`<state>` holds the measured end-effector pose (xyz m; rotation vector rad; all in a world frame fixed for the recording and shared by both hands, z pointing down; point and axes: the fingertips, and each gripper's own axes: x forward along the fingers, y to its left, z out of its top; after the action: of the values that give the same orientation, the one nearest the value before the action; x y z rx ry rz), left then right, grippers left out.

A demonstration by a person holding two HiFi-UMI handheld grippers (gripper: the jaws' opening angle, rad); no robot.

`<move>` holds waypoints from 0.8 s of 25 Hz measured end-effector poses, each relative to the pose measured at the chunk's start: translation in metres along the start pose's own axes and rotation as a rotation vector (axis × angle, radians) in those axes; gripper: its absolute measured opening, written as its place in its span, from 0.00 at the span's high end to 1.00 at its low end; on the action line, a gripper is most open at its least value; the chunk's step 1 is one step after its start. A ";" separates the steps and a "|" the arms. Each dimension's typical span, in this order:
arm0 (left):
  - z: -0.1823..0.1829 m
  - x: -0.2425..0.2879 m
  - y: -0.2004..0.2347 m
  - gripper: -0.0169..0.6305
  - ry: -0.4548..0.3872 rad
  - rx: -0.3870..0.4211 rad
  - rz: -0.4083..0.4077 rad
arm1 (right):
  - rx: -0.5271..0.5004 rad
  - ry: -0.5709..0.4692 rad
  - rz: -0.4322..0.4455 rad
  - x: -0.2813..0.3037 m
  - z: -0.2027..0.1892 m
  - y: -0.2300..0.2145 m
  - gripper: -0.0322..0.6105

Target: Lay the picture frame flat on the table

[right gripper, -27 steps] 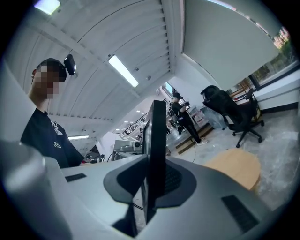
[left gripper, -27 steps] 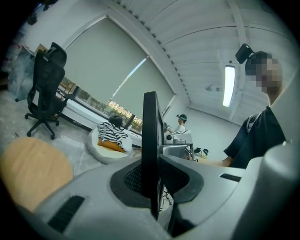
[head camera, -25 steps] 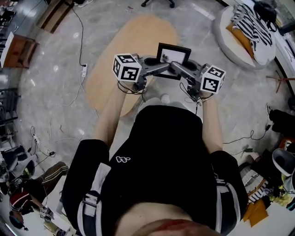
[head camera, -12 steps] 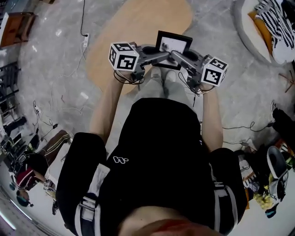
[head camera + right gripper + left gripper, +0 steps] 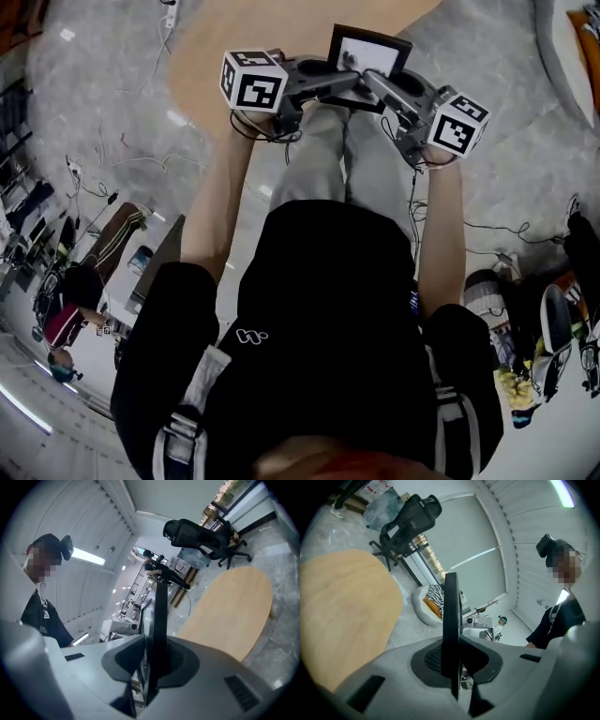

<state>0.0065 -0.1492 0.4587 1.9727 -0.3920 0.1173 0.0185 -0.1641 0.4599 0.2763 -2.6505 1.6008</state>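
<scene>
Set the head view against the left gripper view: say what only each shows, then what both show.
Head view only: the white front of the black rectangular picture frame and the person's black shirt. Left gripper view only: a black wheeled office chair; here the frame appears edge-on. Both: the frame, held off the light wooden oval table, and the left gripper shut on it.

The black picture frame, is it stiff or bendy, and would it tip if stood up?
Probably stiff: the black rectangular picture frame shows a straight edge in the left gripper view. It looks thin, so stood on edge it would likely tip; laid flat it should sit steady. Its pale front may be glass, possibly fragile.
</scene>
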 end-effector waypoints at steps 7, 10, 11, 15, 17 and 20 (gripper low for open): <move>-0.028 0.005 0.069 0.91 -0.010 -0.072 -0.014 | 0.057 0.036 -0.043 0.022 -0.035 -0.063 0.83; -0.039 0.008 0.091 0.92 -0.015 -0.094 -0.026 | 0.078 0.044 -0.059 0.023 -0.048 -0.087 0.82; -0.041 0.008 0.100 0.92 -0.018 -0.104 -0.033 | 0.088 0.046 -0.063 0.025 -0.051 -0.096 0.82; -0.045 0.008 0.140 0.93 -0.021 -0.129 -0.051 | 0.116 0.050 -0.087 0.040 -0.061 -0.133 0.81; -0.052 0.012 0.154 0.93 -0.026 -0.132 -0.049 | 0.131 0.048 -0.098 0.041 -0.068 -0.146 0.81; -0.061 0.020 0.172 0.89 -0.045 -0.121 -0.028 | 0.173 0.029 -0.084 0.041 -0.077 -0.159 0.85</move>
<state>-0.0251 -0.1628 0.6390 1.8636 -0.3911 0.0308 0.0006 -0.1738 0.6404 0.3614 -2.4479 1.7946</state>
